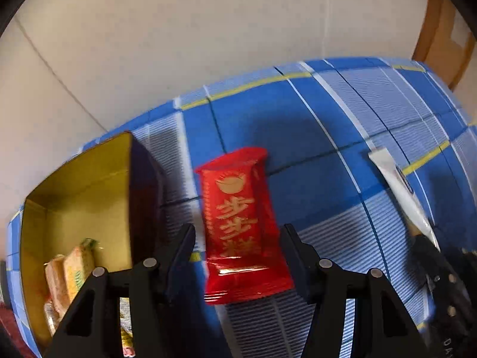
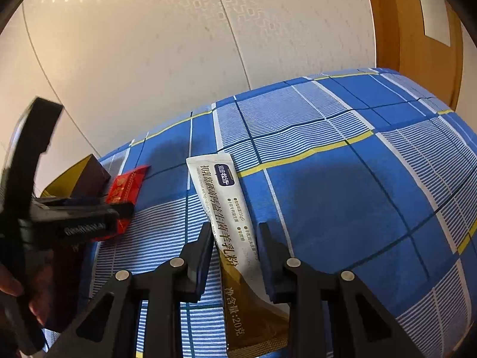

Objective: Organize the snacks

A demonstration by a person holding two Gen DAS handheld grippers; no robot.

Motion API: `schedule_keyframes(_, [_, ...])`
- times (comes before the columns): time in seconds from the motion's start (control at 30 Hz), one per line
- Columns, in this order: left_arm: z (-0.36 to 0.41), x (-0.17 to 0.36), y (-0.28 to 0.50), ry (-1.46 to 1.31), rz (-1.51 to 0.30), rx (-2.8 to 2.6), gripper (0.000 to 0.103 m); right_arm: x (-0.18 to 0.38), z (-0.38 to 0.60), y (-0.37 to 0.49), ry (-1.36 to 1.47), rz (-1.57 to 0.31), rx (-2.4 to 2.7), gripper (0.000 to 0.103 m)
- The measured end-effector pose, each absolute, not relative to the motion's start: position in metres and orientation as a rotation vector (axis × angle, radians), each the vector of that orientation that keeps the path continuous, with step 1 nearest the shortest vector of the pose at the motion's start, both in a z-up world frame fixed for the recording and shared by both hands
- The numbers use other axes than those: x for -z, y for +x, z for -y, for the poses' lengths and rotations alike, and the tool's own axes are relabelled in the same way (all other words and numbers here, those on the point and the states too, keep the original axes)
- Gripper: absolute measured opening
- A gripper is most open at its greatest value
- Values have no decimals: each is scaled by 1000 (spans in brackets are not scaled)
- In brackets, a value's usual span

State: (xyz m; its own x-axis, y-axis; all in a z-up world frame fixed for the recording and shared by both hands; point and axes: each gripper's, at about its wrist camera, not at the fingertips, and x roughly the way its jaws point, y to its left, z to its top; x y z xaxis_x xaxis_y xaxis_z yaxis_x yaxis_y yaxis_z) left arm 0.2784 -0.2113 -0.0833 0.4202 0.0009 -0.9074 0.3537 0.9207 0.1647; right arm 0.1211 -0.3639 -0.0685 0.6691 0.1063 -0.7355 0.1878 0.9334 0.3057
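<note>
A red snack packet (image 1: 241, 223) with gold characters lies on the blue checked cloth (image 1: 313, 119). My left gripper (image 1: 237, 232) is open, its jaws on either side of the packet without touching it. A long white and gold sachet (image 2: 235, 229) lies on the cloth in the right wrist view. My right gripper (image 2: 235, 232) is open, its jaws close on both sides of the sachet. The sachet also shows at the right of the left wrist view (image 1: 399, 191). The red packet (image 2: 125, 191) and the left gripper (image 2: 89, 211) show at the left of the right wrist view.
A box with a gold inside (image 1: 83, 185) stands to the left of the red packet and holds several yellow and orange snack packets (image 1: 71, 271). A pale wall is behind the cloth. A wooden door frame (image 2: 411, 35) is at the far right.
</note>
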Motion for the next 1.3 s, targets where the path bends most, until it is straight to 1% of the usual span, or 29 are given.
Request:
schedule_keyframes(0.1, [212,85,277,346,-1101,234,53,67,364,122,383,-836,44,30])
schedule_keyframes(0.13, [211,86,276,354,-1090,231,48,67,363,122,381,-836,43,30])
schedule_keyframes(0.2, [207,85,272,346,-1069,242,42,67,363,122,379,-835,44,30])
schedule_keyframes(0.27, [201,83,268,301,-1066,249,39,67,363,122,380,-834,48,30])
schedule_keyframes(0.63, [167,52,239,87,-1005,292,39,68,364,122,370,-823,59,30])
schedule_keyframes(0.9, [144,14,203,29,-927,306,39,68,358,122,337,-821,52,30])
schedule_keyframes(1.13, [90,-4,179,-1,-862,239,39,70,353,125,320,-830,40,30])
schedule_keyframes(1.3, [42,-2,169,-21,-853,138,39,70,350,125,312,-829,34,30])
